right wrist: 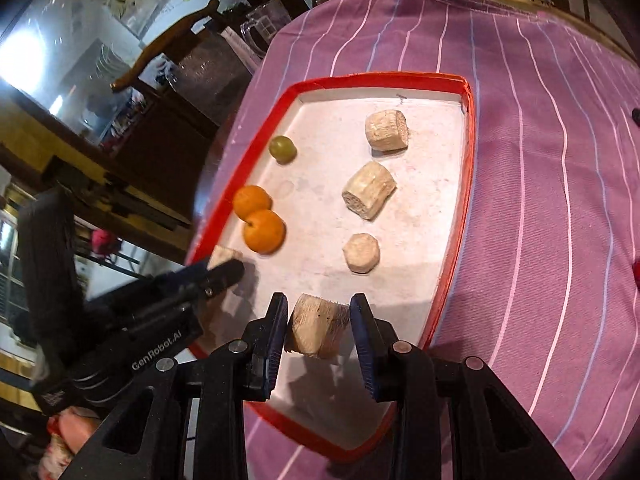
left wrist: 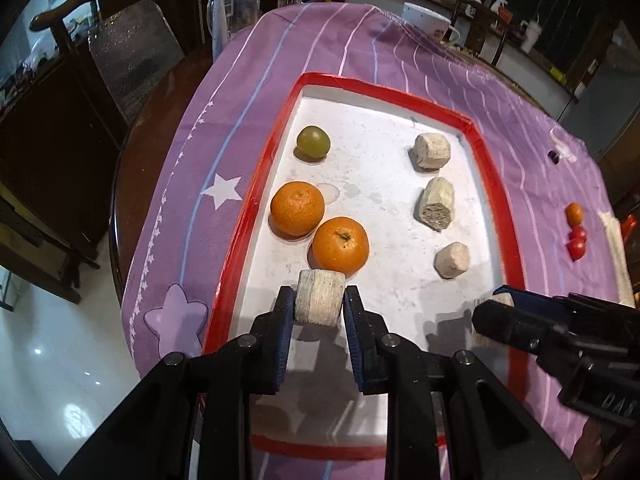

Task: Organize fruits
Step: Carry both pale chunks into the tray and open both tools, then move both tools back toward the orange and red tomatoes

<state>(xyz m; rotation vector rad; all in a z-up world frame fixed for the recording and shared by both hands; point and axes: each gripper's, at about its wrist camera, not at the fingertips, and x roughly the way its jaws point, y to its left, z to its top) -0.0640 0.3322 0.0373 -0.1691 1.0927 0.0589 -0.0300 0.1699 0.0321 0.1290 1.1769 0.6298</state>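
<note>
Gripping pale chunks: left gripper (left wrist: 319, 303), right gripper (right wrist: 319, 328), over tray (left wrist: 256, 200).

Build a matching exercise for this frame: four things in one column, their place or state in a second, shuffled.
Things:
1. green fruit
2. two oranges
3. left tool
4. small red fruits

Place or state:
A. shut on a cane piece
B. on the cloth, outside the tray
C. touching each other near the tray's left rim
D. alone at the tray's far left

Pairs: 1-D, 2-C, 3-A, 4-B
</note>
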